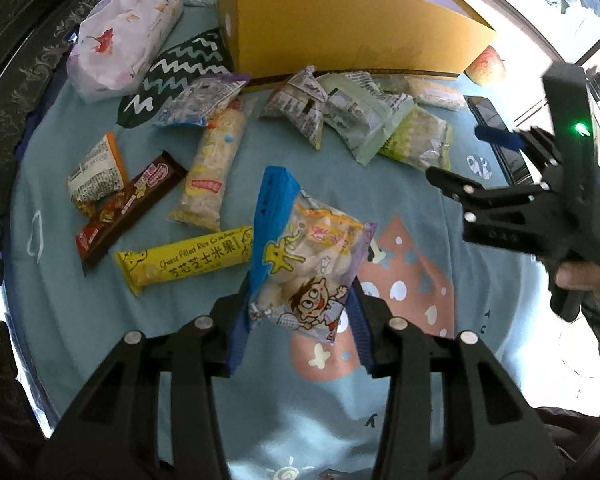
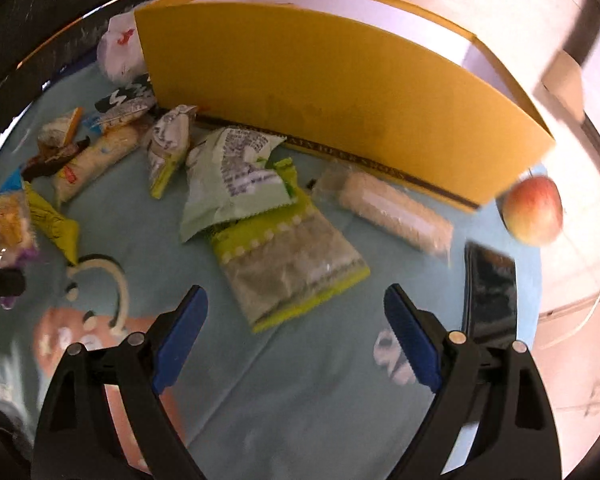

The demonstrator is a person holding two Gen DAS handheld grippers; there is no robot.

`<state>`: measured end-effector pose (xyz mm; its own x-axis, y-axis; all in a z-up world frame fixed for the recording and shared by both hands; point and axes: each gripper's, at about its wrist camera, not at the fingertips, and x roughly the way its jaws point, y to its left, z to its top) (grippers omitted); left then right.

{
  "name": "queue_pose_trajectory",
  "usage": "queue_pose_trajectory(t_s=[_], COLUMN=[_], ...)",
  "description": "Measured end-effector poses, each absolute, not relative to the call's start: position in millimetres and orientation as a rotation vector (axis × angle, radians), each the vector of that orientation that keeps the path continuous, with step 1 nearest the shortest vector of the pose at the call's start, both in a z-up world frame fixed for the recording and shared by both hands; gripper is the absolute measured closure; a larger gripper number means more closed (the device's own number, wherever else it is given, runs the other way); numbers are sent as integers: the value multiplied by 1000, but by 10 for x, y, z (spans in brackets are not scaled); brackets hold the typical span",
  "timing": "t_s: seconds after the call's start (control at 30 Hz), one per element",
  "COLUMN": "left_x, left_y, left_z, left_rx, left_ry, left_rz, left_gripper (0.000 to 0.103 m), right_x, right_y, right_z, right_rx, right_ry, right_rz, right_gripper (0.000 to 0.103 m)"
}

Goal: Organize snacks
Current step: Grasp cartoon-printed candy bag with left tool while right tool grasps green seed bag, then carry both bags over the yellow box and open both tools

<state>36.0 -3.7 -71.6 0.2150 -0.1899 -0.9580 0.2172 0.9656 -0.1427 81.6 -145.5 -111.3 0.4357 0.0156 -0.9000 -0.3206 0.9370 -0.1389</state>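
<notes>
Held snack: cartoon snack bag (image 1: pixel 308 270), clamped between the blue pads of the left gripper (image 1: pixel 300 280), lifted clear of the blue cloth (image 1: pixel 100 312).
Left gripper: fingers closed on the bag's sides.
Right gripper (image 2: pixel 296 328): fingers wide apart, nothing between them, above a green-edged packet (image 2: pixel 296 264).
Other snacks: scattered on the cloth, near the box.
Box: yellow box (image 1: pixel 340 28), far side, open top.
Apple (image 2: pixel 534 210): right of the box.

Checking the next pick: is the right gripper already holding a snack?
No, the right gripper has its fingers wide apart, nothing between them, above the green-edged packet.
</notes>
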Motion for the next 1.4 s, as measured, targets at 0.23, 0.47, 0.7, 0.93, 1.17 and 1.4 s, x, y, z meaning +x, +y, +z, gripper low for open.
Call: queue_pose_trajectory(t_s=[0.23,0.47,0.7,0.93,1.17,1.4], left_x=[556,699,721,662,584,646], left_y=[17,-27,-71,-38,-97,-184], left_z=[-779,-820,-797,-693,-552,-227], left_rx=[1,2,3,-7,15,25], left_ry=[1340,1356,1359,1338,1306,1237], left_rz=[-264,-261,-266,-267,-297,-322], left_gripper=[59,59,59,58,58,58], right_x=[1136,1277,1185,845,449,268], right_y=[-1410,-1447,-1623,-1930,-1999,-2086], right_z=[-1274,-1416,-1252,-1100,-849,-446], right_rx=[-349,-249,-37,188,259,297], right_ry=[1149,1205,1247,1263,1218,1114], right_rz=[272,264,270,269,242,251], right_gripper=[13,14,34,34,34,34])
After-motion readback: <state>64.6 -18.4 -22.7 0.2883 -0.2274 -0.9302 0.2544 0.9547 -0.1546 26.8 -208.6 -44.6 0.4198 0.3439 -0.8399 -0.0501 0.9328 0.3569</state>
